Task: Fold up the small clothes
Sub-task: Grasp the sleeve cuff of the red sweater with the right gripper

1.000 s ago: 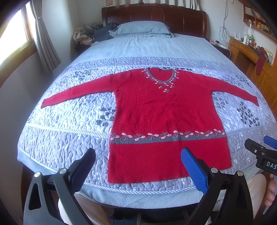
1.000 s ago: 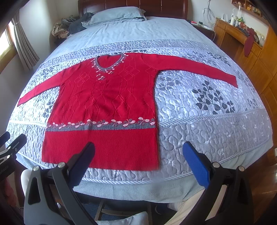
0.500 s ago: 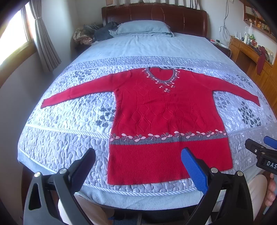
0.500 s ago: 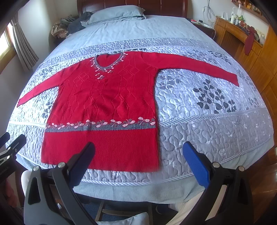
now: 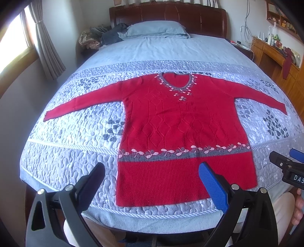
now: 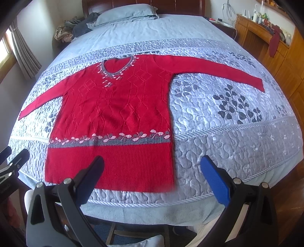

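A red knitted sweater (image 5: 182, 129) lies flat, front up, on the quilted bedspread (image 5: 72, 144), both sleeves spread out sideways, hem toward me. It also shows in the right wrist view (image 6: 115, 114). My left gripper (image 5: 152, 182) is open and empty, held above the near bed edge over the hem's left half. My right gripper (image 6: 152, 176) is open and empty, above the hem's right corner. The right gripper's tip shows at the far right of the left wrist view (image 5: 285, 165); the left gripper's tip shows at the left edge of the right wrist view (image 6: 11, 161).
A blue pillow (image 5: 155, 30) and a pile of clothes (image 5: 102, 36) lie by the dark wooden headboard (image 5: 167, 13). A wooden cabinet (image 5: 273, 55) with small items stands to the right. A window with a curtain (image 5: 47, 47) is on the left.
Both grippers have edged slightly forward toward the sweater's hem. The sweater has not moved. Both grippers stay open.
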Motion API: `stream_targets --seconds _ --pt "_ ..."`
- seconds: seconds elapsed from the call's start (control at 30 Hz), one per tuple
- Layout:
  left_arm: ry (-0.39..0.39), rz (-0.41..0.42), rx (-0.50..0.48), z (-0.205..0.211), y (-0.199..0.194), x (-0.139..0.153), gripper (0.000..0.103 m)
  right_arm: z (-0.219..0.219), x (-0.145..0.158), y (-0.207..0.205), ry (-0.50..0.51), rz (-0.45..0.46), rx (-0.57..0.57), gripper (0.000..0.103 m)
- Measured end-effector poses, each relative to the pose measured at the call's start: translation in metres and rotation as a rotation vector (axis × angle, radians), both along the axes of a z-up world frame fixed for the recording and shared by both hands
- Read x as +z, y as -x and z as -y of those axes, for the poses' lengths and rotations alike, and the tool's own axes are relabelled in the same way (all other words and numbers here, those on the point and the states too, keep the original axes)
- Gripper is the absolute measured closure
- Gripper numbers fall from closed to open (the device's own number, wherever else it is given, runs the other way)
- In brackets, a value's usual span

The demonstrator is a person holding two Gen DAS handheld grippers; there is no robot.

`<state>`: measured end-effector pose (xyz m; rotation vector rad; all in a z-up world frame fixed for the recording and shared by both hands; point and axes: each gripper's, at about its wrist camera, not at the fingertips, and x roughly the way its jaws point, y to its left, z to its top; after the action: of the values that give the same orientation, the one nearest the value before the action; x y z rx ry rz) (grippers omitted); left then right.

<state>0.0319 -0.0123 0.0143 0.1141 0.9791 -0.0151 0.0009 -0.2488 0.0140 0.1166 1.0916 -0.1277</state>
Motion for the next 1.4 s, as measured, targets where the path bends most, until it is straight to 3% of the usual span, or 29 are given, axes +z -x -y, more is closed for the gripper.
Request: stream_targets --seconds 0.17,0.27,0.33,0.6,0.77,0.93,1.07,1.1,1.13,1.17,1.2,1.23,1.33,1.4 --pt "-0.006 -0.009 -0.007 0.006 -0.008 -0.003 0.004 0.011 -0.002 -0.008 0.006 0.002 0.004 0.003" --pt "-0.002 -0.029 -0.014 0.014 -0.023 -0.008 0.004 0.040 -0.001 -0.023 -0.002 -0.001 -0.005 0.003" --pt "0.002 -0.037 -0.009 0.021 -0.038 -0.009 0.004 0.074 0.004 -0.036 0.021 0.009 -0.053 0.003" --pt "0.022 0.005 -0.039 0.101 -0.139 -0.006 0.004 0.294 0.020 -0.118 0.110 -0.008 -0.336 0.003" --pt "0.060 0.001 -0.073 0.154 -0.192 -0.016 0.004 0.430 -0.020 -0.166 0.010 -0.113 -0.478 0.003" --pt "0.066 -0.019 -0.092 0.183 -0.221 -0.037 0.004 0.501 -0.070 -0.198 -0.031 -0.188 -0.523 0.004" --pt "0.036 -0.042 -0.092 0.189 -0.231 -0.057 0.004 0.523 -0.104 -0.210 -0.147 -0.216 -0.554 0.005" --pt "0.023 -0.048 -0.090 0.188 -0.233 -0.063 0.004 0.524 -0.108 -0.211 -0.160 -0.218 -0.554 0.010" --pt "0.012 -0.054 -0.087 0.187 -0.235 -0.069 0.004 0.527 -0.113 -0.212 -0.171 -0.217 -0.559 0.027" --pt "-0.002 -0.062 -0.081 0.185 -0.236 -0.076 0.004 0.528 -0.113 -0.211 -0.165 -0.214 -0.571 0.036" --pt "-0.007 -0.068 -0.077 0.181 -0.235 -0.079 0.004 0.530 -0.114 -0.211 -0.173 -0.196 -0.577 0.038" --pt "-0.012 -0.076 -0.070 0.176 -0.236 -0.084 0.004 0.531 -0.112 -0.210 -0.174 -0.174 -0.577 0.048" --pt "-0.013 -0.094 -0.049 0.162 -0.234 -0.093 0.004 0.529 -0.101 -0.205 -0.220 -0.131 -0.557 0.092" --pt "-0.013 -0.099 -0.036 0.152 -0.232 -0.096 0.004 0.524 -0.089 -0.203 -0.224 -0.089 -0.540 0.094"
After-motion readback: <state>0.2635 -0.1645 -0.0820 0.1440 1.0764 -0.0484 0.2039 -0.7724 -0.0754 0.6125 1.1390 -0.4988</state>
